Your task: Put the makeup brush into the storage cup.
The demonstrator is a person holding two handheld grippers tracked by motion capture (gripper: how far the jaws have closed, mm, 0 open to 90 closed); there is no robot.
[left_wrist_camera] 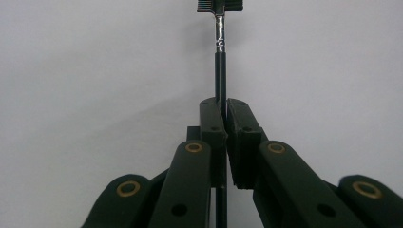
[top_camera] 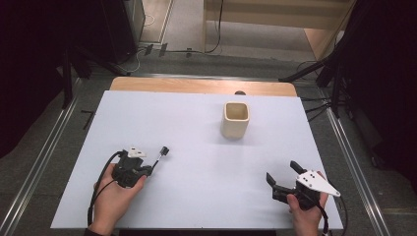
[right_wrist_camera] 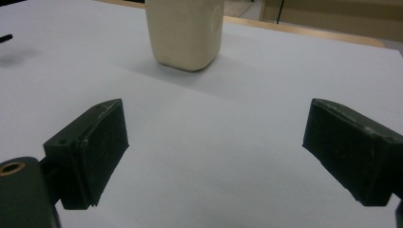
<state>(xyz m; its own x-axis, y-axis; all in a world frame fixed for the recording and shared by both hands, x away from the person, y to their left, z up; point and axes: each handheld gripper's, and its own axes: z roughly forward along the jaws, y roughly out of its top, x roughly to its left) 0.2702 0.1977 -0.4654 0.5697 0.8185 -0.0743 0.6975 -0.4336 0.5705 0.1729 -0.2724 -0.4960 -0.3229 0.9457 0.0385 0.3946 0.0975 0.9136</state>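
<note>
A thin black brush (top_camera: 161, 156) with a silver ferrule and a small comb-like head sticks out of my left gripper (top_camera: 150, 168), low over the near left of the white table. In the left gripper view the jaws of my left gripper (left_wrist_camera: 223, 108) are shut on the brush handle (left_wrist_camera: 221, 66), with the head at the top edge. My right gripper (top_camera: 282, 171) is held near the front right, its jaws wide apart with nothing between them. In the right gripper view my right gripper (right_wrist_camera: 214, 126) faces a cream square-mouthed cup (right_wrist_camera: 185, 33). The cup (top_camera: 235, 119) stands upright, right of centre.
A white sheet (top_camera: 196, 147) covers the table, with a strip of wooden edge (top_camera: 196, 86) showing at the back. Metal rails run along both sides. Dark stands and cables sit on the floor beyond.
</note>
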